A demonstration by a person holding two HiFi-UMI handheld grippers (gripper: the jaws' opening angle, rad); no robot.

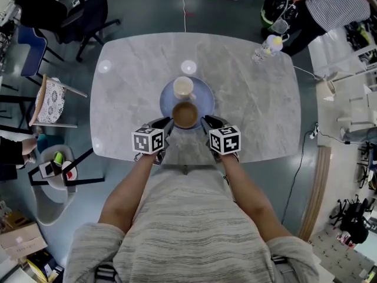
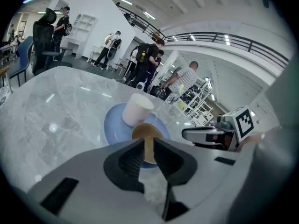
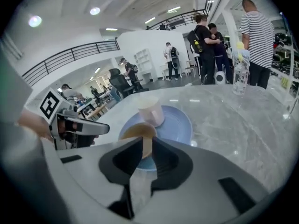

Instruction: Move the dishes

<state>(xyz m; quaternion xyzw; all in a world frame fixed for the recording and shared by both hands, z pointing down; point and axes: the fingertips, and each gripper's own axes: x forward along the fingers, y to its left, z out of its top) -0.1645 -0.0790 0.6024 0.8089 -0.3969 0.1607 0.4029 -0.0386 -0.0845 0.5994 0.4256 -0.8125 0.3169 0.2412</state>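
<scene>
Marble table (image 1: 253, 99), blue plate (image 1: 204, 96) holding mug (image 1: 183, 87) and brown bowl (image 1: 185, 115). Left gripper (image 1: 167, 124) and right gripper (image 1: 205, 122) pinch the bowl's left and right rim, jaws narrow. Best lifted evenly, clear of mug.

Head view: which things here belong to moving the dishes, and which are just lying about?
Job in hand: brown bowl; white mug; blue plate under both; left gripper and right gripper, each shut on the bowl's rim.

Lying about: plastic bottle on the table; black office chair; patterned chair.
</scene>
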